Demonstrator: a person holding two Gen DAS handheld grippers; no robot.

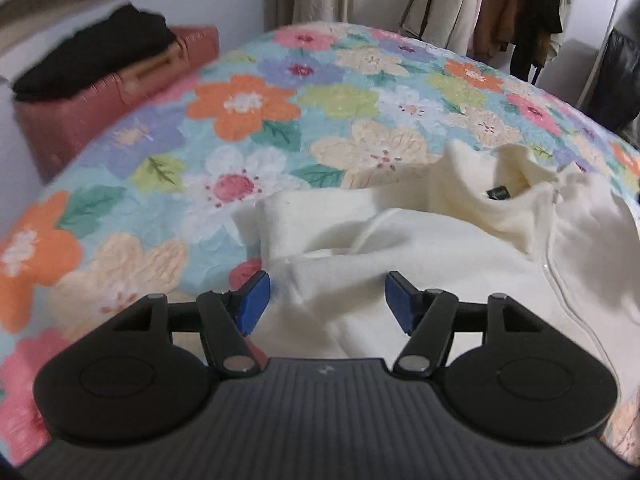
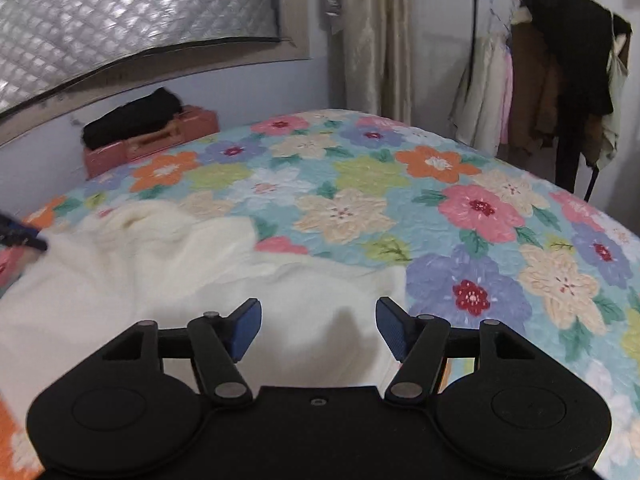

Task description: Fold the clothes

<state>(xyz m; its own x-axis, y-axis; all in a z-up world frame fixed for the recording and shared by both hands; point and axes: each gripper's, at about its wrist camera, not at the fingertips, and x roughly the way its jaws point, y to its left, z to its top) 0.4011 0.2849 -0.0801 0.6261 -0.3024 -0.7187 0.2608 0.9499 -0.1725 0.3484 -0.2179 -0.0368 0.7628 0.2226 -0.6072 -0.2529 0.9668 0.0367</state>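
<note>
1. Cream fleece jacket (image 1: 420, 264) lies on the bed, loosely bunched. Nap is soft and fuzzy, with thick rolled folds.
2. Stand-up collar (image 1: 500, 184) is open, with a small dark label (image 1: 497, 193) inside it. A zipper line (image 1: 560, 280) runs down the front at the right of the left wrist view.
3. In the right wrist view the same jacket (image 2: 160, 280) covers the near-left part of the bed. Its edge ends just beside the right gripper's outer finger.
4. Bedspread (image 1: 280, 120) is quilted and puckered, a light blue ground with large flowers in orange, pink, purple, cream and green.
5. Left gripper (image 1: 327, 302): black linkage arms, blue ribbed pads (image 1: 252, 304). Jaws apart, nothing clamped, fleece seen in the gap below. It points down at a slant over the jacket's left part.
6. Right gripper (image 2: 318, 328): same build, jaws spread and released, pads clear of the fabric. It is angled down over the jacket's right edge.
7. A blurred blue-and-black piece at the far left of the right wrist view is probably the left gripper's tip; can't confirm.
8. Beyond the bed: a pinkish-red ribbed case (image 2: 160, 140) by the wall, with a folded black garment (image 2: 132, 118) on top.
9. Further out: beige curtain (image 2: 372, 40), and a clothes rack (image 2: 540, 72) with hanging coats and dresses.
</note>
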